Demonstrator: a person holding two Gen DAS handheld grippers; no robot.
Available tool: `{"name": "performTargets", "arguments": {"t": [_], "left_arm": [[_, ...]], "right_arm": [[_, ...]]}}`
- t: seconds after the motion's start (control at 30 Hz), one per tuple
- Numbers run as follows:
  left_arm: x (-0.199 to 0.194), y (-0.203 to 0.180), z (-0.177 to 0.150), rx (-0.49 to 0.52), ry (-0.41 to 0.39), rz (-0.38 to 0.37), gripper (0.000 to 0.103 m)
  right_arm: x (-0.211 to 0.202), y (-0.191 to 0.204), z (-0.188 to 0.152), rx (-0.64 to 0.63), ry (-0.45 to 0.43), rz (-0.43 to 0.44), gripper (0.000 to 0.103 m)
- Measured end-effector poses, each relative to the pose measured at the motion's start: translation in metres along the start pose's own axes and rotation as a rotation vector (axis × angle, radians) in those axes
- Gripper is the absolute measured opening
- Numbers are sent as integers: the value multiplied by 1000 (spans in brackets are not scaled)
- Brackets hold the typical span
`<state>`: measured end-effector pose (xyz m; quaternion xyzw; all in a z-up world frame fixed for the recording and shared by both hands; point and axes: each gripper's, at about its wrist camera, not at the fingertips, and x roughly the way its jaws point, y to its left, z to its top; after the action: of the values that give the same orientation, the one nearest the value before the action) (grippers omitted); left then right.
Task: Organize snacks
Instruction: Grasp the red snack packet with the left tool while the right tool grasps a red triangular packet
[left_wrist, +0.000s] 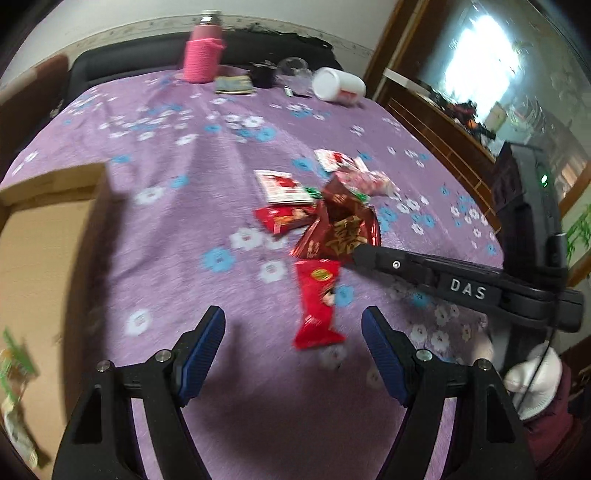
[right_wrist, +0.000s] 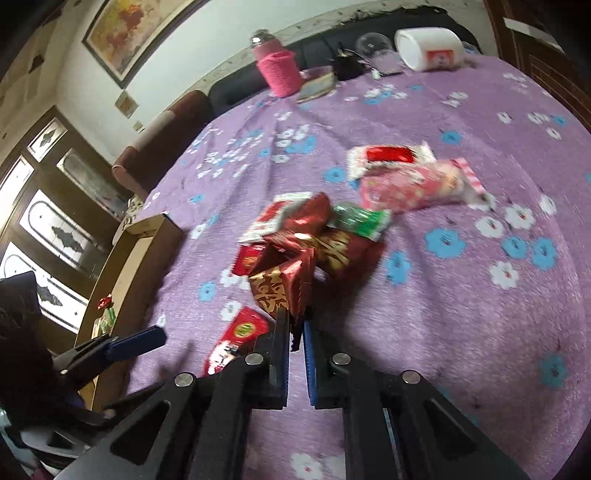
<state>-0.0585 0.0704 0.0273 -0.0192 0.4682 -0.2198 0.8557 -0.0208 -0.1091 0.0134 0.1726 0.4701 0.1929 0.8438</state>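
Step in hand: looks like the pick-up part. The right gripper (right_wrist: 296, 334) has its jaws pressed together on the near edge of a dark red gold-lettered packet (right_wrist: 282, 290), so that one's grabbed.
Left gripper (left_wrist: 293, 345): jaws wide apart, holding nothing, hovering just in front of a red snack bar (left_wrist: 317, 301).
Snack pile (left_wrist: 325, 206): sits mid-table on the purple flowered cloth (left_wrist: 166, 221), with the red bar on its near side.
Cardboard box (left_wrist: 40, 236): left of the pile, open, a few packets seemingly inside already.
Next move: my guess is to lift the packet clear of the pile and carry it left to the box without dragging its neighbours.
Writing: "DAS" reads clearly on the right gripper's arm. The packet's gold characters are too blurry to read.
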Motion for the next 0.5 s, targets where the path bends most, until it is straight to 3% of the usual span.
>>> {"name": "performTargets", "arguments": {"t": [0.13, 0.23, 0.3, 0.33, 0.37, 0.5], "left_arm": [[25, -17, 8, 61, 17, 22, 74], [39, -27, 11, 116, 16, 72, 58], [42, -32, 12, 152, 6, 126, 29], [42, -31, 13, 152, 5, 120, 28], [41, -29, 14, 142, 4, 108, 22], [32, -14, 10, 82, 0, 66, 18]], "right_arm": [[-2, -15, 1, 60, 3, 25, 10], [-6, -19, 3, 75, -22, 31, 16], [-9, -21, 3, 76, -42, 16, 35], [-11, -22, 3, 83, -55, 14, 44], [-12, -23, 3, 87, -64, 16, 47], [-18, -18, 4, 53, -106, 8, 48]]}}
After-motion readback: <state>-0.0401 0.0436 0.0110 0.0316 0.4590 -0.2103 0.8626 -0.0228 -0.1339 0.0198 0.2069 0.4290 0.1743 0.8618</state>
